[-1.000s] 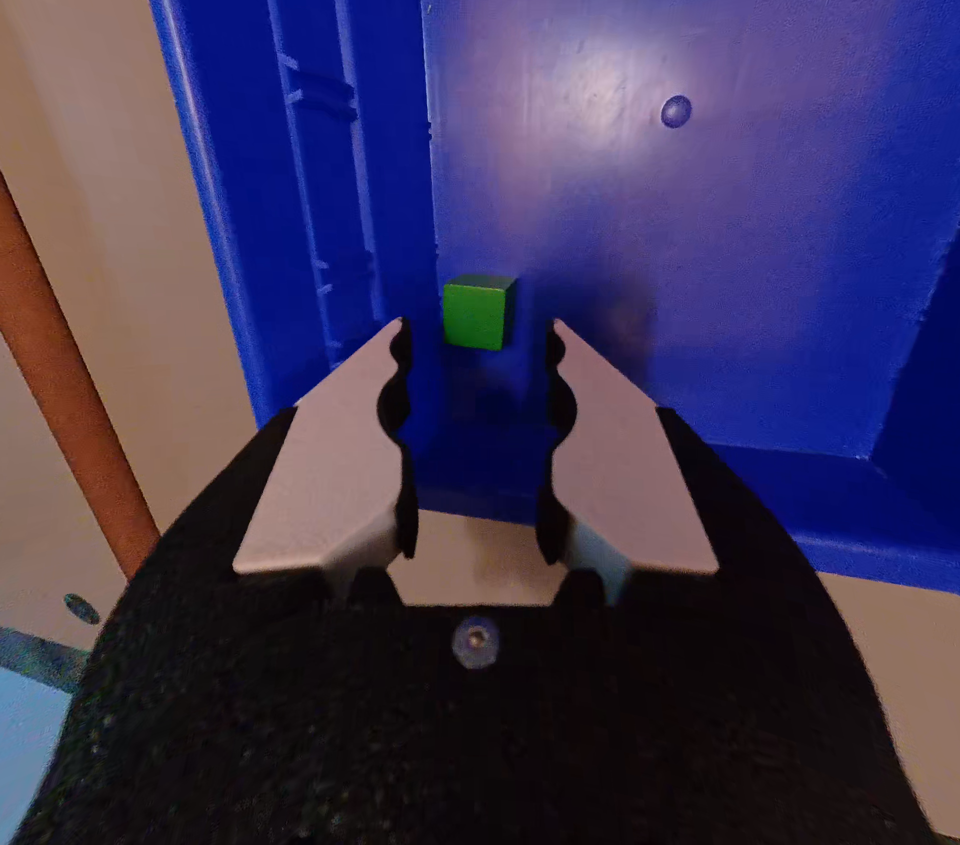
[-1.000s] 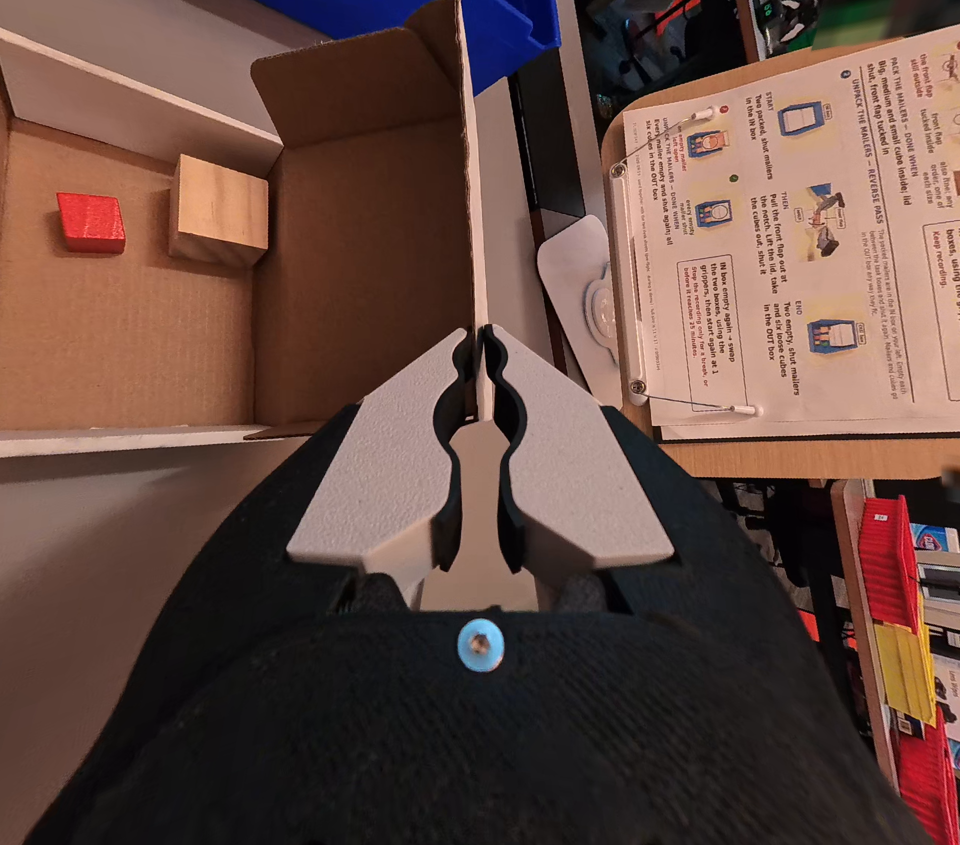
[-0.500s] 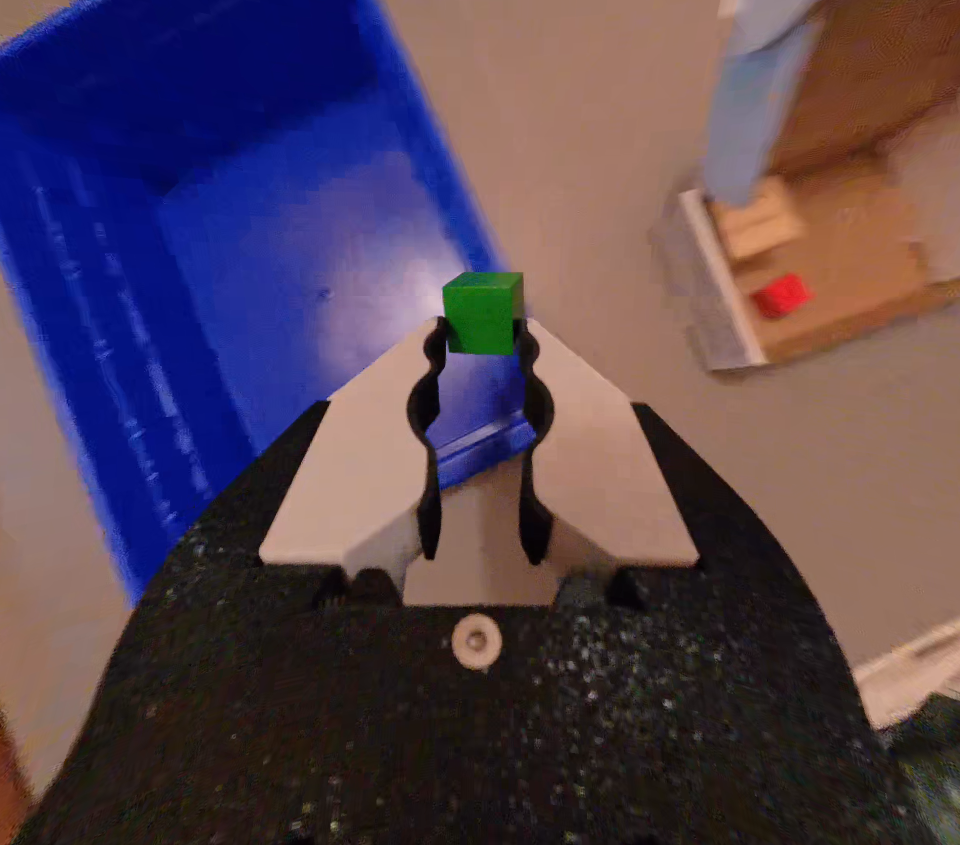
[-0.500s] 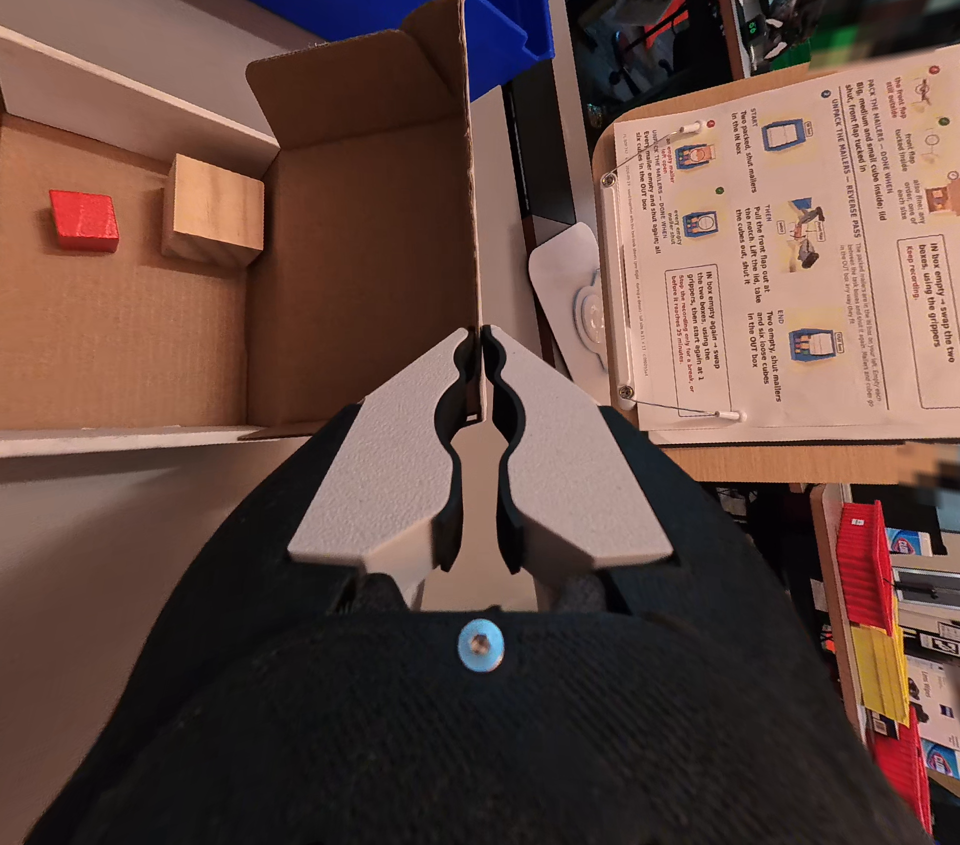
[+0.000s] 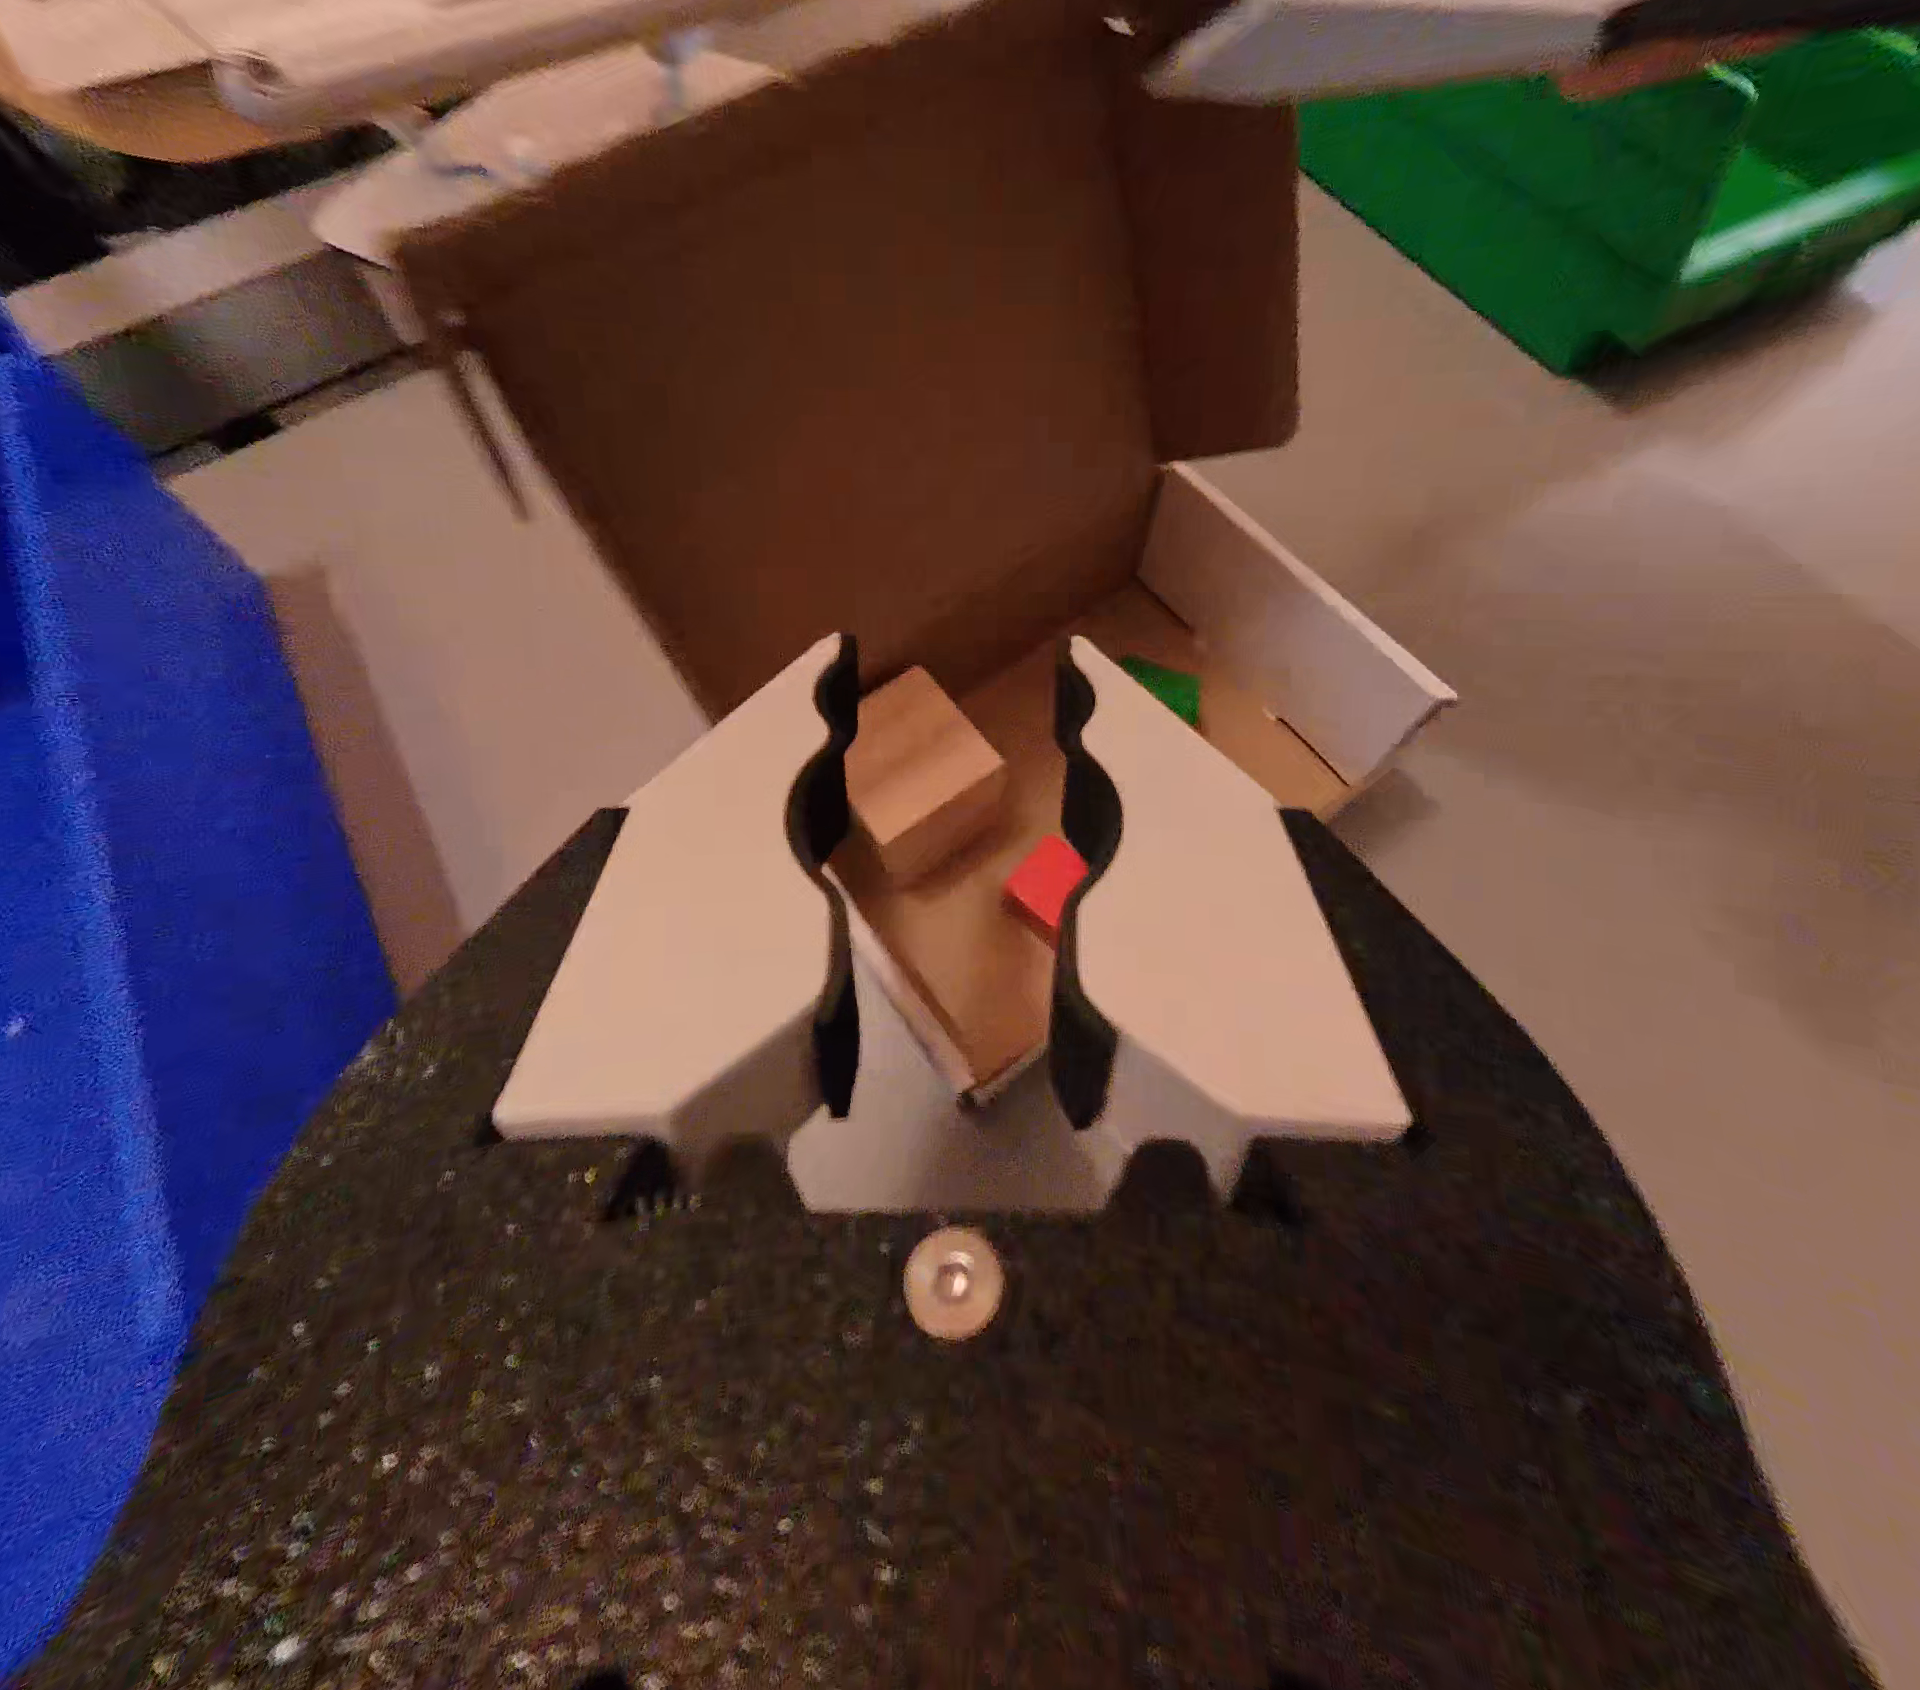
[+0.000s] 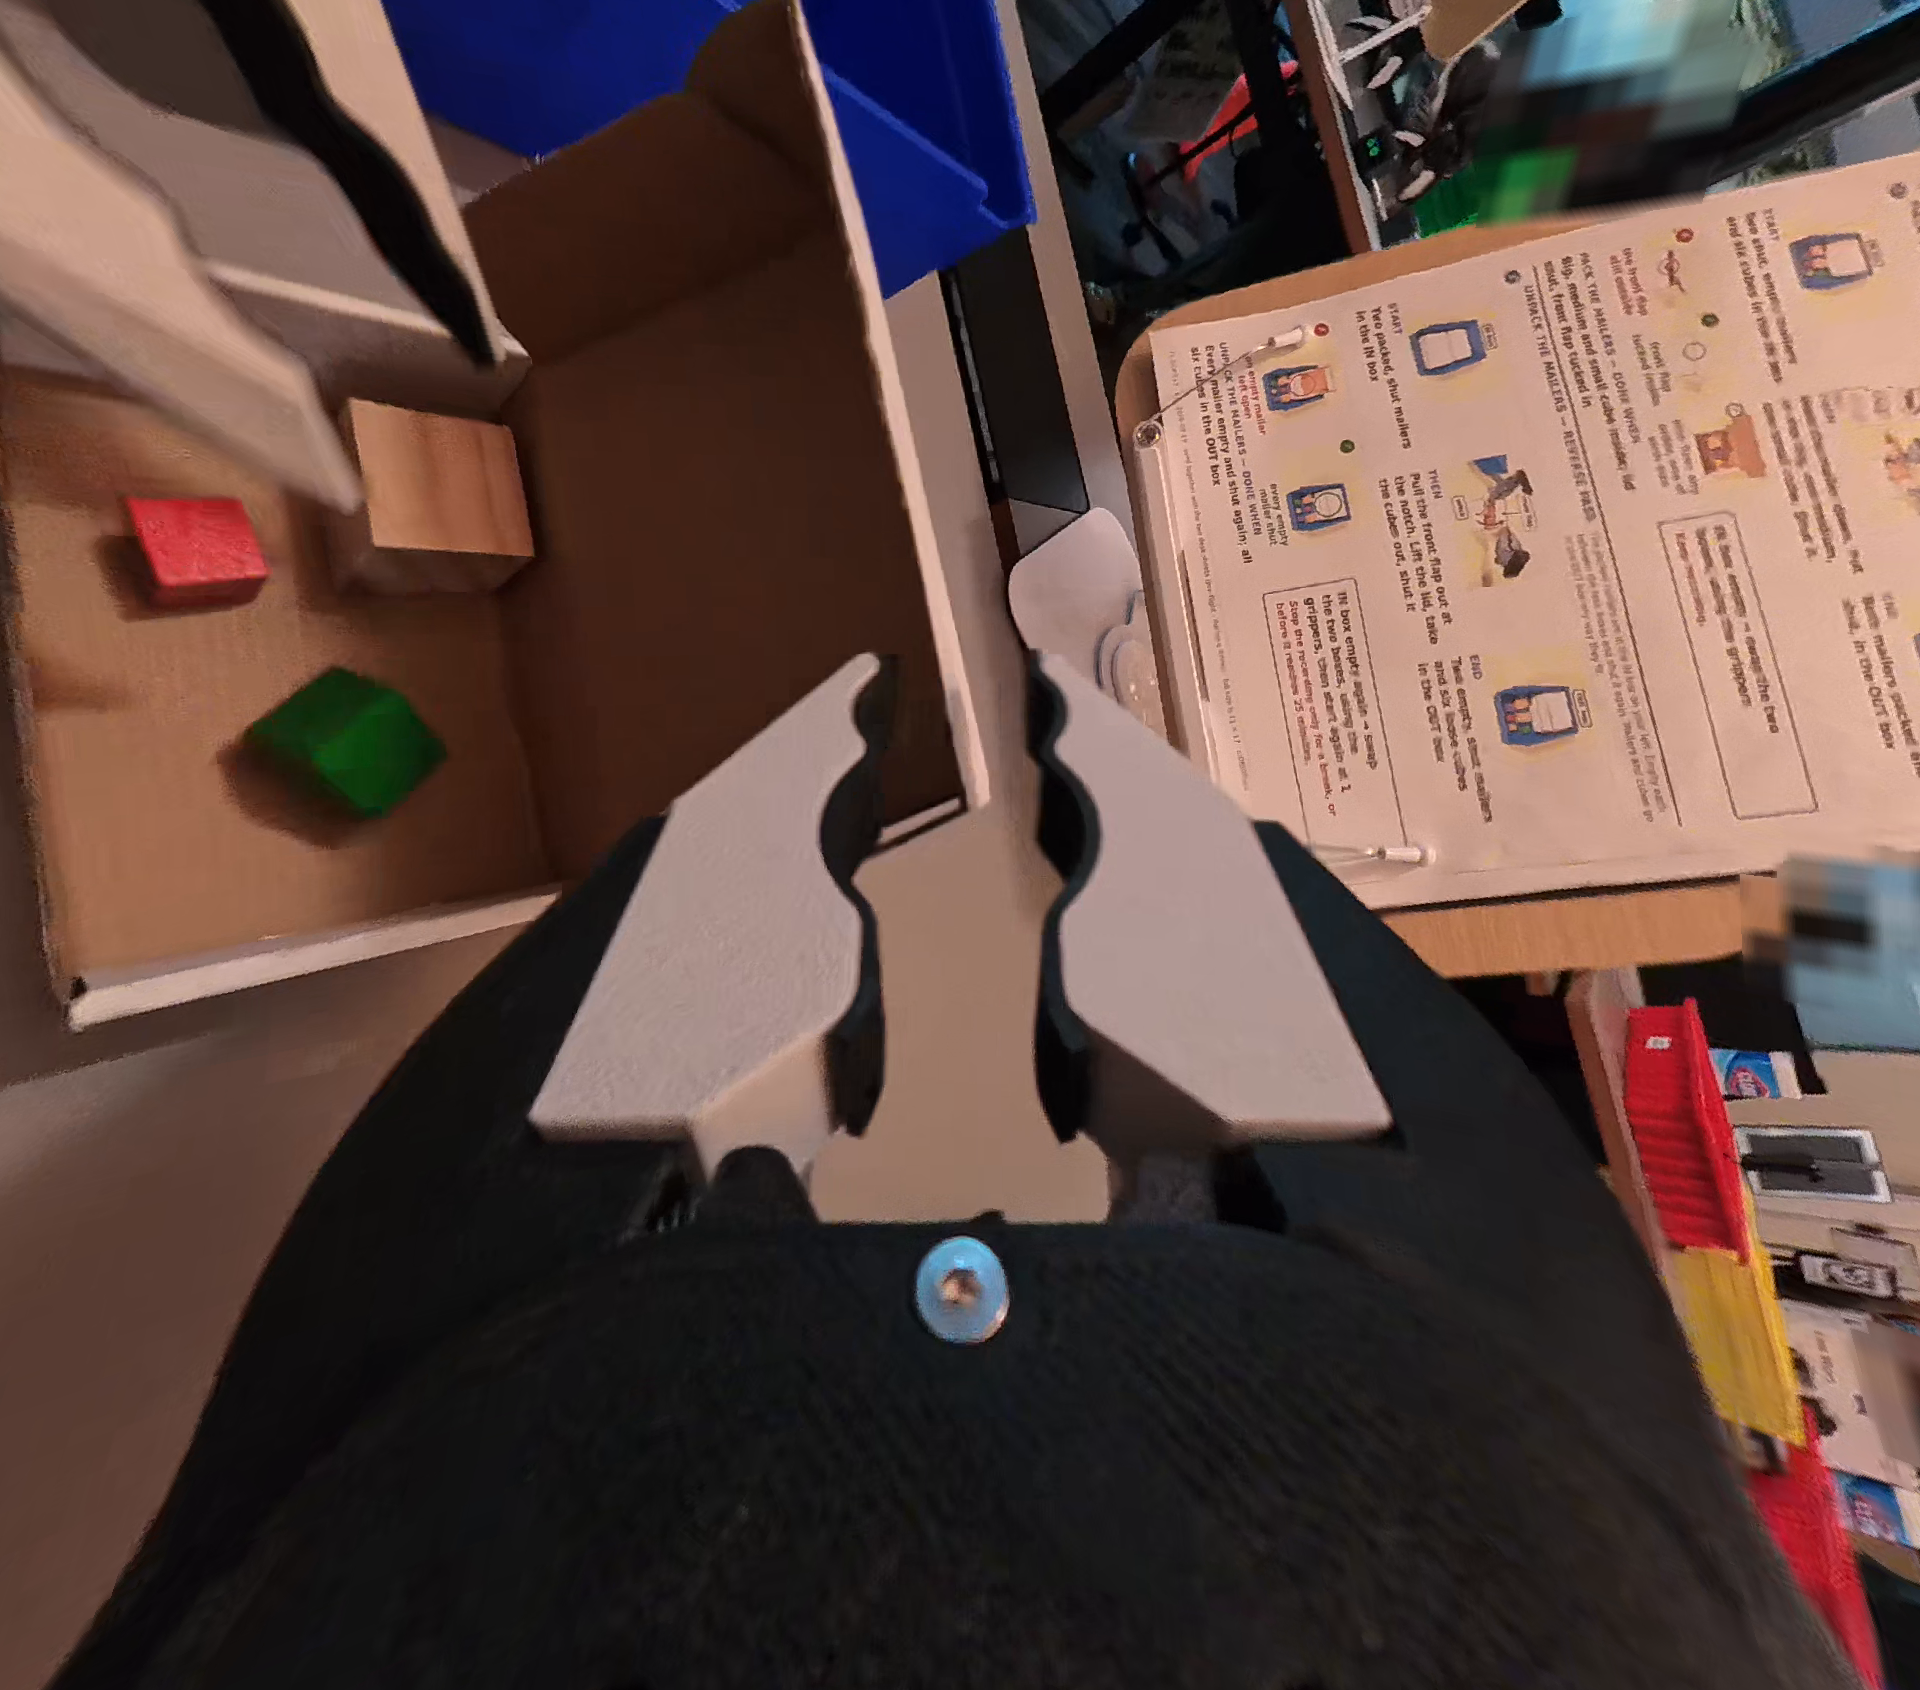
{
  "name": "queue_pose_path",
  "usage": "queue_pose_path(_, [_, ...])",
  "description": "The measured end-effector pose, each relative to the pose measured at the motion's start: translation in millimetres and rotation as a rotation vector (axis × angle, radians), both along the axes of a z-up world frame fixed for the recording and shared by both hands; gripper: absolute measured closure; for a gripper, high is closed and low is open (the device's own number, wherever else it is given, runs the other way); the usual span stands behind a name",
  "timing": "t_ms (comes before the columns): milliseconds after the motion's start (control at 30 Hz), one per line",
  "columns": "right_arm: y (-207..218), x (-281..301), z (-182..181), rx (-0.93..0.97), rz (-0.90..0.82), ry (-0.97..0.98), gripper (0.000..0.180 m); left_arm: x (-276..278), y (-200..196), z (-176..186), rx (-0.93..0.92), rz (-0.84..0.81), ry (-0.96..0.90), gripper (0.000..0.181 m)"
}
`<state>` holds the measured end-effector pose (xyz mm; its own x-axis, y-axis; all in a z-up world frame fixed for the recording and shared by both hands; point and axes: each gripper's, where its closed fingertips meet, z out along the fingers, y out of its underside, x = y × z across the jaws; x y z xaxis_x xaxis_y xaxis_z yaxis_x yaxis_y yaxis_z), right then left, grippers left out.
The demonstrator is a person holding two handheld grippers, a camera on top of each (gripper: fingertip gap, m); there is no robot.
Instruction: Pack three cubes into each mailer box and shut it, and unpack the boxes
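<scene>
Left wrist view: left gripper (image 5: 956,695) empty, jaws apart over the mailer box (image 5: 1299,632). Wooden cube (image 5: 920,773) and red cube (image 5: 1044,892) lay between its fingers, green cube (image 5: 1169,690) just beyond the right one.

Right wrist view: right gripper (image 6: 956,684) jaws parted astride the lid (image 6: 727,435), not clamping. Best to regrip the lid's edge and fold it down slowly.

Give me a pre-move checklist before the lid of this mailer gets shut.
1. Three cubes inside the mailer box: ok; green cube, red cube, wooden cube.
2. Left gripper empty: ok, open.
3. Left gripper clear of box: not ok, hovers over it.
4. Right gripper holding the lid: not ok, open around its edge.
5. Green cube lying flat: cannot tell, looks tilted and blurred.
</scene>
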<state>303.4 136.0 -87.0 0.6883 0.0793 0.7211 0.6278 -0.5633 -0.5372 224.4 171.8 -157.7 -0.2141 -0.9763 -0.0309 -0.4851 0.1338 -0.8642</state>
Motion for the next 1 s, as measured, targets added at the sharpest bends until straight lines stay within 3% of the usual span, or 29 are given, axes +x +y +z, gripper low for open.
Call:
queue_pose_path(133, [-31, -2, 12, 0.071, -0.172, 0.191, 0.111, -6, 53, 29, -0.006, 0.221, -0.134, 0.152])
queue_pose_path(233, [-51, -11, 6, 0.166, -0.325, 0.401, 0.127, -4, 62, 33, 0.012, 0.251, -0.15, 0.155])
queue_pose_path(367, [-42, -23, -21, 0.295, -0.35, 0.653, 0.153, 9, 63, 32, 0.074, 0.269, -0.144, 0.164])
queue_pose_path(433, [-32, -19, -30, 0.354, -0.372, 0.718, 0.149, 15, 64, 30, 0.105, 0.276, -0.145, 0.172])
queue_pose_path(500, [-30, -6, -35, 0.403, -0.449, 0.686, 0.149, 20, 66, 29, 0.139, 0.288, -0.158, 0.179])
queue_pose_path(533, [-30, 2, -36, 0.421, -0.49, 0.644, 0.16, 22, 68, 29, 0.154, 0.305, -0.166, 0.179])
queue_pose_path(633, [-24, 9, -41, 0.453, -0.524, 0.63, 0.171, 25, 66, 28, 0.141, 0.313, -0.185, 0.179])
queue_pose_path(1000, [-47, -23, -50, 0.652, -0.559, 0.521, 0.178, -21, 39, 14, 0.1, 0.348, -0.316, 0.178])
